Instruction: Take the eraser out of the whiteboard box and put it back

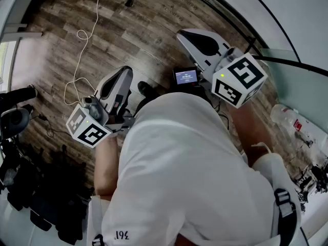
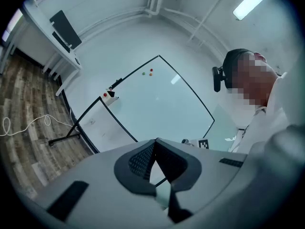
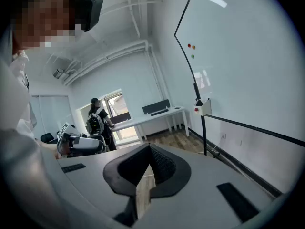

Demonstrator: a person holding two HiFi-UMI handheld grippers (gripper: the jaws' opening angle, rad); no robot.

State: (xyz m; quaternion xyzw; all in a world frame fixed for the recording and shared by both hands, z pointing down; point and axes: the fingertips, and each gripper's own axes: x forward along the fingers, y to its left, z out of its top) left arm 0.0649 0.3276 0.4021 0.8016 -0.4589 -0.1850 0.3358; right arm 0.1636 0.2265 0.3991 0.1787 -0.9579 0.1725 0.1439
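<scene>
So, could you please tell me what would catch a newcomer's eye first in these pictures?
The large whiteboard dominates both gripper views, with coloured magnets on its face and a small white box on its frame. The left gripper and right gripper, held by a person in a white shirt, are both shut and empty.

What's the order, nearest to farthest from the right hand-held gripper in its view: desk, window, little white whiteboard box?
1. Whiteboard box, on the right.
2. Desk, middle, beyond the box.
3. Window, left, behind the desk.
</scene>
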